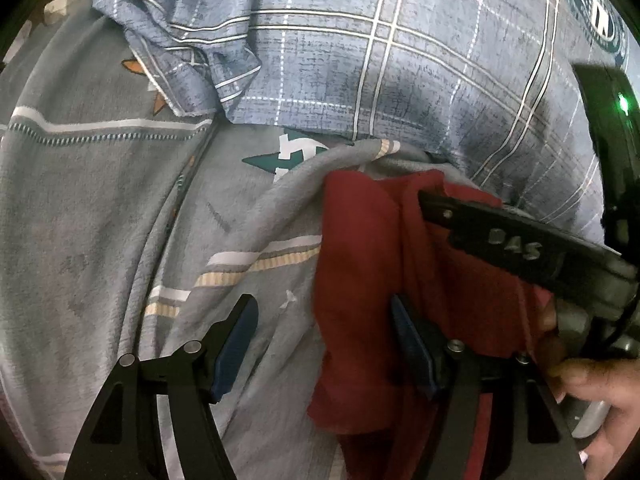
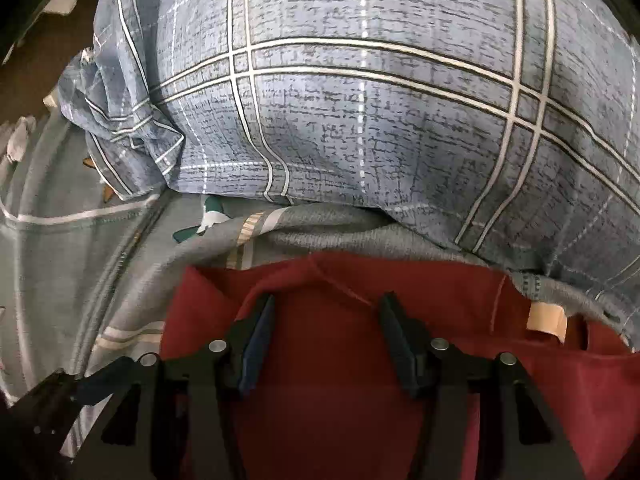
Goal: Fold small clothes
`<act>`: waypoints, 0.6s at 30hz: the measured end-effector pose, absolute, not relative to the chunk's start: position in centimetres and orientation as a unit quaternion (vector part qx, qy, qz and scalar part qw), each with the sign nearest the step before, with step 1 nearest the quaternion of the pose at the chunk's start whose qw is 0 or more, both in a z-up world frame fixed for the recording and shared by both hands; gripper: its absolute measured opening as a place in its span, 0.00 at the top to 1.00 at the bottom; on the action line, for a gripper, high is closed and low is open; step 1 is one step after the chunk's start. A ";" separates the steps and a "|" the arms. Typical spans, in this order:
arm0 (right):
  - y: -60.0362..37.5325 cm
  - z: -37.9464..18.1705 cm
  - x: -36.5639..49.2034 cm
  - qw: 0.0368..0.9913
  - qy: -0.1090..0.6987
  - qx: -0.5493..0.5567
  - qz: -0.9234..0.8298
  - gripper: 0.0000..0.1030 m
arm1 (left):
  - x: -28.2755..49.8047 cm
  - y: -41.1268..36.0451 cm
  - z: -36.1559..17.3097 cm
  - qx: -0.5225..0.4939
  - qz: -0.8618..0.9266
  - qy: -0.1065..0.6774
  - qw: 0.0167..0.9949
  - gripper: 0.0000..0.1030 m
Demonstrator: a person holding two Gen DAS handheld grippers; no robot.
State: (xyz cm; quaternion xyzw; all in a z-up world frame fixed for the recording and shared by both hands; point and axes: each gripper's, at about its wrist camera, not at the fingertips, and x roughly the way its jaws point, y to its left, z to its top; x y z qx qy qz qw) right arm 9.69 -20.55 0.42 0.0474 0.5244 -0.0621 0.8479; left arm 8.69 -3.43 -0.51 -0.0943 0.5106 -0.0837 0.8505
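Left wrist view shows the left tongs [image 1: 320, 344] spread wide beside the red garment [image 1: 360, 280] on the grey bedspread [image 1: 100, 220] — right tongs [image 2: 326, 340] gape above it, nothing gripped; next, pinch an edge

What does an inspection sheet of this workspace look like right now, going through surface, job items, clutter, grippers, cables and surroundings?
Surface: grey patterned bedsheet, wrinkled, with pale stripes.
Job's things: red garment, crumpled, lying on the sheet under both grippers.
Clutter: blue plaid pillow just behind the garment; loose bunched cover at its left end.
Grippers: left gripper open, its right finger over the garment's edge; right gripper open above the garment, not clamping it.
Cables: dark cable by the right gripper's body.
Surroundings: dark floor at far left; details unclear.
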 end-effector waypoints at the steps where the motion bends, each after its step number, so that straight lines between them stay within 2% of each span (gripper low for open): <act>1: -20.9 0.6 9.6 0.846 0.526 0.062 -0.057 0.46 | 8.5 -3.1 -0.4 -0.099 -0.087 0.510 0.850 0.34; 5: -22.0 1.0 8.8 0.841 0.528 0.109 -0.042 0.43 | 8.2 -2.4 -0.3 -0.107 -0.096 0.516 0.844 0.33; 18: -20.5 1.7 8.4 0.829 0.543 0.134 -0.001 0.30 | 6.7 -1.8 0.3 -0.127 -0.140 0.523 0.831 0.33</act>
